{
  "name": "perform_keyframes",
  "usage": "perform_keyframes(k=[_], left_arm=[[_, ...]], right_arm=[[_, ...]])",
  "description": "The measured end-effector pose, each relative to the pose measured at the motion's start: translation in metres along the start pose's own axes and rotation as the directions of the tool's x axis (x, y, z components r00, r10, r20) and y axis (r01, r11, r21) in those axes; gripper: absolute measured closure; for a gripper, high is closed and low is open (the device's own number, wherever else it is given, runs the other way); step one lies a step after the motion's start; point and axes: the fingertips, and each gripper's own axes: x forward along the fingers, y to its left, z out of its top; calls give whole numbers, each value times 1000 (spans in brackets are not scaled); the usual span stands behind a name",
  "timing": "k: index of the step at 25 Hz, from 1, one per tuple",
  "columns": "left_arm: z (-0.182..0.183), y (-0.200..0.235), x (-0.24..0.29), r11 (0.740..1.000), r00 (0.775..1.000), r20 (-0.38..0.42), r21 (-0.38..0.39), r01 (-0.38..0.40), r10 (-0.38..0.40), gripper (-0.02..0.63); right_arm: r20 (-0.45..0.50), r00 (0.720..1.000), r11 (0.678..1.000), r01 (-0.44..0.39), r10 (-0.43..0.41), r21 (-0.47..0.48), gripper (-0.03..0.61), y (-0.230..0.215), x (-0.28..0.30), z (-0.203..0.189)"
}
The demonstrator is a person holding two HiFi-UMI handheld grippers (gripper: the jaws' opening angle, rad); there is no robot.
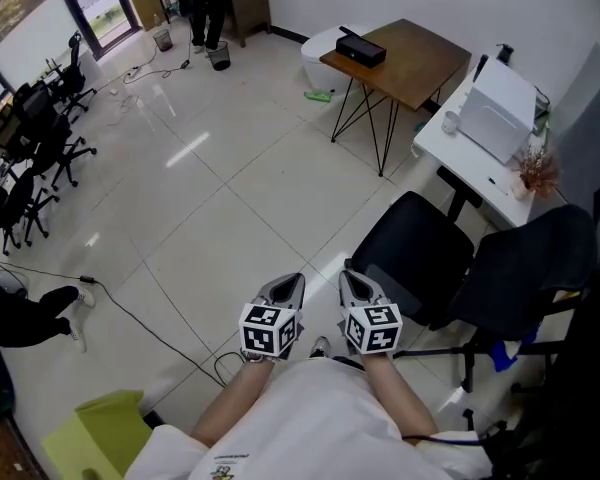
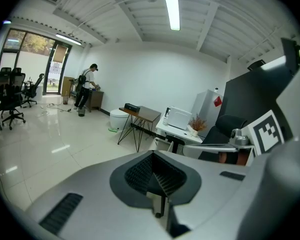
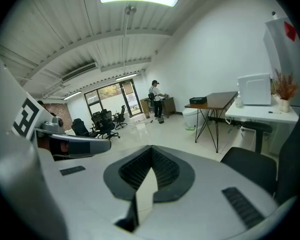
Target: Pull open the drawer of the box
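A white box (image 1: 495,108) stands on a white desk (image 1: 450,143) at the right, far from both grippers. It also shows as the white box (image 2: 179,118) in the left gripper view and the white box (image 3: 254,90) in the right gripper view. No drawer front can be made out at this distance. My left gripper (image 1: 292,282) and right gripper (image 1: 348,278) are held side by side close to the person's chest, above the tiled floor. The left gripper (image 2: 153,155) has its jaws pressed together with nothing in them. The right gripper (image 3: 151,153) is likewise shut and empty.
A black office chair (image 1: 415,253) stands just ahead to the right, and a second dark chair (image 1: 525,268) is beside it. A brown wooden table (image 1: 400,60) carries a black case (image 1: 361,48). A person (image 1: 205,8) stands at the far wall. A cable (image 1: 140,318) crosses the floor.
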Motion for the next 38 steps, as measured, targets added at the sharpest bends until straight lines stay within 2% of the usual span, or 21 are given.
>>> perform_keyframes(k=[6,15,28,38], left_arm=[[4,-1,20,1000,1000,-7,0,-6,6,611],[5,12,40,1000,999,-36,-19,-10,9,612],[51,39,103,999,998,-53,27,45,-43,612],[89,85,150,997,995,-64,14,77,-76,611]], right_arm=[[-4,1000,999,-5,5,33,591,-23,11,1],[-21,1000,998,2,-1,57,591,-34,28,2],[-6,997,992,74,-74,106,591,-72,78,34],[-17,994,987,113,-111,112,591,-91,142,67]])
